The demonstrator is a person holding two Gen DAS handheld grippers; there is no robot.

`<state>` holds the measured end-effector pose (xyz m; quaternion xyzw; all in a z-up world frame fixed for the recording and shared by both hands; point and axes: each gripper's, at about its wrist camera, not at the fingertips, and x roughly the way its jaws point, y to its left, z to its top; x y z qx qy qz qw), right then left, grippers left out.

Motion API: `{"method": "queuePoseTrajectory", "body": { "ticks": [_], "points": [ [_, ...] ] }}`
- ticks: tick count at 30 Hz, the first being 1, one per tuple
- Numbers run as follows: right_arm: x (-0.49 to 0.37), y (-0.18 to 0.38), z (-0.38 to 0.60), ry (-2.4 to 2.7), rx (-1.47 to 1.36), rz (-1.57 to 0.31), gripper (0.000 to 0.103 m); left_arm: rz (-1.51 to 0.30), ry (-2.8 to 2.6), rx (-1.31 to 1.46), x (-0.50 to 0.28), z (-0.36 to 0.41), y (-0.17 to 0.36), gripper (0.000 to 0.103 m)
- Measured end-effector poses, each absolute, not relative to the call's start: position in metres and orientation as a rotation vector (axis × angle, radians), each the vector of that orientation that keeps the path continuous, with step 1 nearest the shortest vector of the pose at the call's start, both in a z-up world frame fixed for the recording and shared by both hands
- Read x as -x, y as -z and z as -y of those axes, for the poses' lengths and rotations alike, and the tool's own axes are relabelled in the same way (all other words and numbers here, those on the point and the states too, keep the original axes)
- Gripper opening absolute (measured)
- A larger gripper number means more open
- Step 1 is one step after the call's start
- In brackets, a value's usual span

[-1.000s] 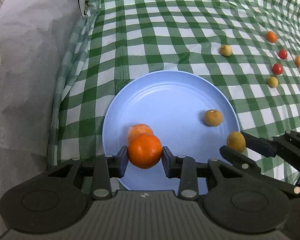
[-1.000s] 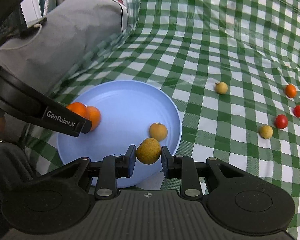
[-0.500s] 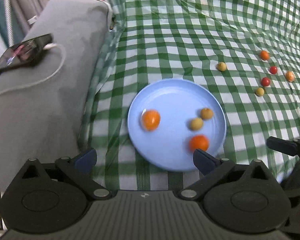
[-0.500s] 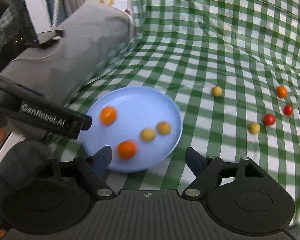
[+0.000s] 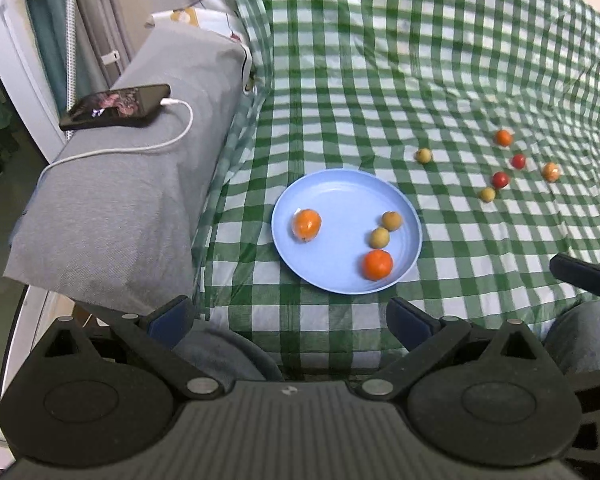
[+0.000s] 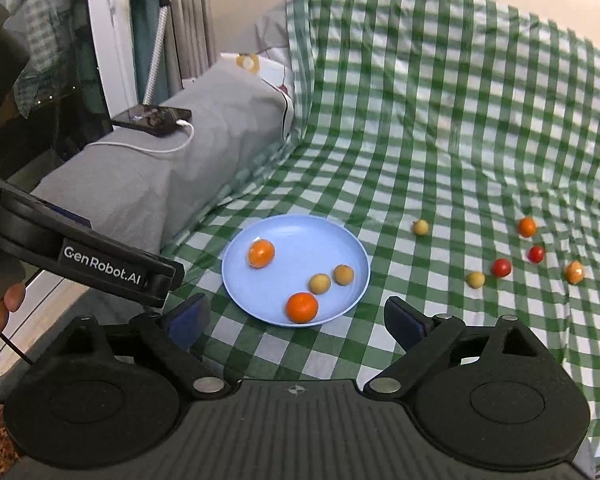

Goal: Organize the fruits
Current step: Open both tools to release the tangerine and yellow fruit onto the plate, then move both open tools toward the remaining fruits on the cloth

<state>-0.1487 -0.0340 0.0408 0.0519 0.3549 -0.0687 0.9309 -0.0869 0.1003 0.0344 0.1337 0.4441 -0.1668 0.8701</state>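
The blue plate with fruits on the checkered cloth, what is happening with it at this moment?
A person is sorting fruits with a claw in each hand. The blue plate holds four: two oranges and two yellowish-brown fruits. Six small fruits wait on the green checkered cloth to the right. The left claw is open and empty; the right claw is opening, nothing between its fingers. Both are above the plate's near edge.

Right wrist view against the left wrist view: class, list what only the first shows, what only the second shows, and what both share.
Only the right wrist view shows the "GenRobot.AI" lettering on the left hand-held gripper's finger, and a fingertip at the left edge.

Only the left wrist view shows grey trouser knees below the cloth.

Both show the blue plate with four fruits, six fruits on the checked cloth, and the charging phone on the grey cushion.
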Motion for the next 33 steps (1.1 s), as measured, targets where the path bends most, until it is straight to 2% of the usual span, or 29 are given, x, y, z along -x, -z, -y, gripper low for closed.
{"method": "queuePoseTrajectory", "body": {
  "ticks": [15,33],
  "points": [
    [0.188,-0.069,0.029,0.151,-0.111,-0.578,0.096,-0.861,0.327,-0.262,0.12,-0.102,-0.068,0.102],
    [0.197,-0.063,0.045,0.168,-0.182,-0.581,0.097,-0.864,0.297,-0.297,0.122,-0.095,-0.065,0.102]
  ]
}}
